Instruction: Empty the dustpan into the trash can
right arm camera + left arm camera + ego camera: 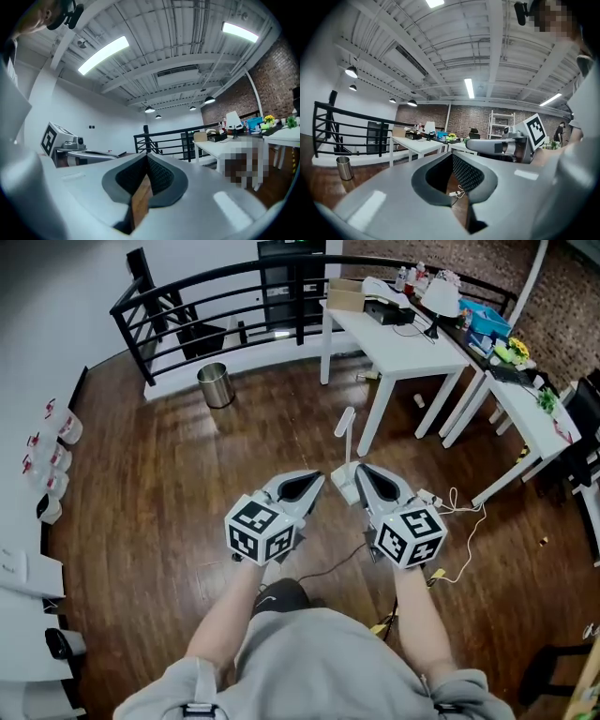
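A white dustpan (344, 486) stands on the wood floor with its long handle (345, 424) upright, its base partly hidden behind my gripper tips. The round steel trash can (216, 385) stands far off to the left by the black railing; the left gripper view shows the trash can (344, 168) at its left edge. My left gripper (316, 481) is held level above the floor, shut and empty, just left of the dustpan. My right gripper (361, 472) is beside it, also shut and empty. The jaws are closed in the left gripper (451, 155) view and the right gripper (146, 157) view.
White tables (398, 343) with clutter stand ahead on the right, a second table (530, 413) beyond. A black railing (187, 306) runs across the back. A white cable and power strip (459, 507) lie on the floor at right. Bottles (52, 456) line the left wall.
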The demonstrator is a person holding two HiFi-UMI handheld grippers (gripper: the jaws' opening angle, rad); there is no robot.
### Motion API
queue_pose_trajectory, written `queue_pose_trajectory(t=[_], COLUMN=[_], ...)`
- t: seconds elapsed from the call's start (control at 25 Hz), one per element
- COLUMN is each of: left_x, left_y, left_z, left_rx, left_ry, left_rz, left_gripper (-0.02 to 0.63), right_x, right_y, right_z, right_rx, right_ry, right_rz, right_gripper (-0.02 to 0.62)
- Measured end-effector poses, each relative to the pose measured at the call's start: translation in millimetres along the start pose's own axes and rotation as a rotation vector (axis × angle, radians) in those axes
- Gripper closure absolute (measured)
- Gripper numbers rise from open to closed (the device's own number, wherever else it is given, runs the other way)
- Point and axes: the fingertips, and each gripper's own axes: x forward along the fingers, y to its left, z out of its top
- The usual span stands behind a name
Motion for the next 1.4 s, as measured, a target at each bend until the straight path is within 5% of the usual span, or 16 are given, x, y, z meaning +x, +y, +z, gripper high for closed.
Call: queue_pose_trajectory(t=[0.36, 0.96, 1.16, 1.4], left_x=[50.3, 146.3, 177.7, 209.8], left_y=[68.9, 250.9, 262.2, 278.4], left_z=[11.5, 2.3, -5.0, -20.8], left_rx=[-0.003, -0.02, -0.03, -0.057], left_ry=[0.004, 0.107, 0.144, 0.203], left_rz=[-0.016, -0.317, -0.378, -0.373], left_gripper=[0.601, 0.601, 0.601, 0.601], right_x=[65.0, 219.2, 232.0, 264.9], right_y=[-54.6, -157.8, -185.2, -239.6], right_z=[-3.5, -46.9, -72.1, -128.0], right_rx=[0.017, 0.097, 0.163, 0.259], right_ry=[0.029, 0.138, 0.182, 0.279], right_rz=[-0.063, -0.548, -0.641, -0.728], right_gripper=[0.595, 0.595, 0.542, 0.399])
